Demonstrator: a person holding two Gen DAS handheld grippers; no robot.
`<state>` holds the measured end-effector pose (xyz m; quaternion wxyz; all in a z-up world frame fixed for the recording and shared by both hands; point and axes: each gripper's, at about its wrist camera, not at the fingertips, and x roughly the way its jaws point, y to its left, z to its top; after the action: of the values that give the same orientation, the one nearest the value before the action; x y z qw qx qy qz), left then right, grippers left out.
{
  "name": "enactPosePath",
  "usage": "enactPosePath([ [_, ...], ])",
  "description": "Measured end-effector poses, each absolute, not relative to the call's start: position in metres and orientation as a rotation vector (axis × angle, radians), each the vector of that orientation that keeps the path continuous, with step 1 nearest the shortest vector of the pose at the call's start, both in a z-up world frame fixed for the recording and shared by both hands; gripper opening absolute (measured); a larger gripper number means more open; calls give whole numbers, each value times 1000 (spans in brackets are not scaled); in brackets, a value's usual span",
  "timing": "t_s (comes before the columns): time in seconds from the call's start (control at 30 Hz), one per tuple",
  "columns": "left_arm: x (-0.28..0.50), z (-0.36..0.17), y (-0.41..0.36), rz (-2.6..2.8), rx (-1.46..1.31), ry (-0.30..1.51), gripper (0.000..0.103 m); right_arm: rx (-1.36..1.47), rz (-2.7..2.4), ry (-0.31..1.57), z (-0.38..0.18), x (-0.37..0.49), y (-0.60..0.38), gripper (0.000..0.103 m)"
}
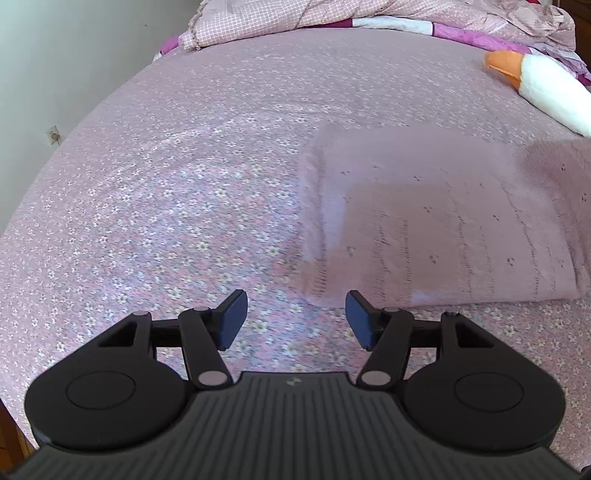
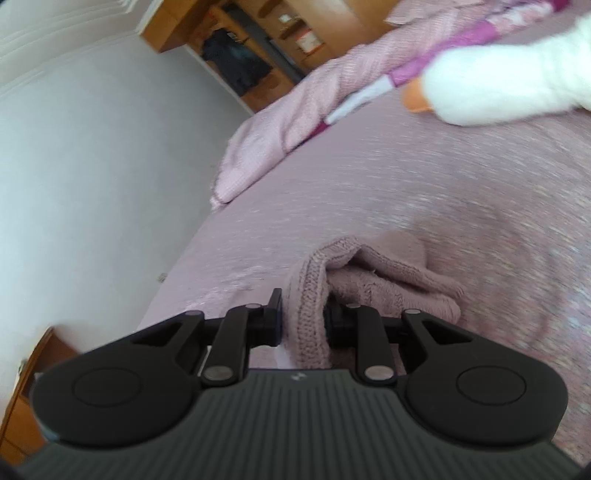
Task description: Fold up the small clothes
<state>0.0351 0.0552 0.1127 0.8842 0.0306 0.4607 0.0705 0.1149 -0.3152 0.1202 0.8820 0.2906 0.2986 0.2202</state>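
Note:
A dusty-pink knitted sweater point(image 1: 436, 221) lies partly folded on the bed, right of centre in the left wrist view. Its right part point(image 1: 554, 173) is lifted and blurred. My left gripper point(image 1: 295, 319) is open just in front of the sweater's near left corner, holding nothing. In the right wrist view, my right gripper point(image 2: 303, 317) is shut on a ribbed edge of the sweater point(image 2: 310, 295), and the bunched knit point(image 2: 388, 273) hangs beyond the fingers above the bed. This view is tilted and motion-blurred.
The bed carries a pink floral sheet point(image 1: 166, 192). A crumpled pink quilt point(image 1: 332, 14) lies along the far edge. A white plush toy with an orange beak point(image 1: 535, 85) rests at the far right. A white wall point(image 1: 55, 74) is on the left, wooden shelving point(image 2: 258, 44) beyond.

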Motion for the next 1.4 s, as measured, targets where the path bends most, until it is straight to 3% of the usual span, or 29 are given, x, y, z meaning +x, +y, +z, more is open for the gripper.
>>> enactPosePath([
  [0.57, 36, 120, 103, 209, 37, 945, 67, 558, 649, 607, 155, 153, -195, 24],
  [0.97, 30, 114, 138, 255, -1, 936, 67, 306, 679, 846, 101, 181, -84, 25],
  [1.07, 29, 112, 143, 255, 3, 934, 67, 270, 674, 880, 89, 177, -69, 30],
  [1.2, 28, 114, 144, 243, 23, 911, 67, 313, 655, 848, 88, 162, -68, 49],
  [1.4, 37, 126, 141, 201, 35, 869, 67, 338, 616, 807, 95, 136, -71, 52],
])
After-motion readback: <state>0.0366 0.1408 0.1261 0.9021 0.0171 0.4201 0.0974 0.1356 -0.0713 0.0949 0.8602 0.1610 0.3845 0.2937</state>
